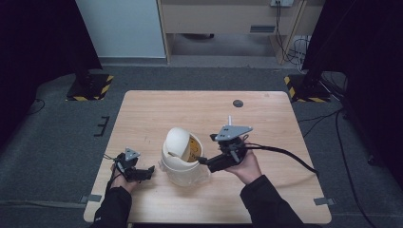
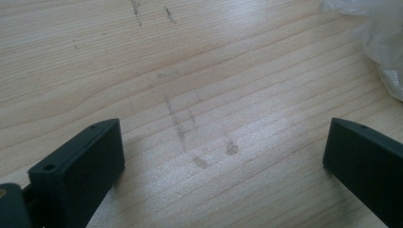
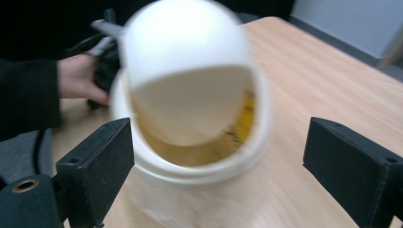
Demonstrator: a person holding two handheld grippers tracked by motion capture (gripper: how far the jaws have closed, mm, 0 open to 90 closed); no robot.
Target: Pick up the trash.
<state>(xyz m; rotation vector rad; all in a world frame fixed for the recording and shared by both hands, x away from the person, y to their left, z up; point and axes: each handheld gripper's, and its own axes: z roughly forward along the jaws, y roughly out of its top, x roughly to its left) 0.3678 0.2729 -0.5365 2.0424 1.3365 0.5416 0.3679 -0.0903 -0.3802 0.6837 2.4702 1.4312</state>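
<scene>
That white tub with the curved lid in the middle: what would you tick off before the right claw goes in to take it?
1. Right claw open: ok, its jaws stand wide apart with nothing between them.
2. Right claw lined up with the white tub: ok, the tub sits centred ahead of the jaws in the right gripper view.
3. Left claw out of the way: ok, it is open over bare table, beside the tub.
4. Curved lid seated: not ok, it leans tilted in the opening, yellow inside showing.
5. Clear wrap under the tub free of the jaws: cannot tell.
</scene>
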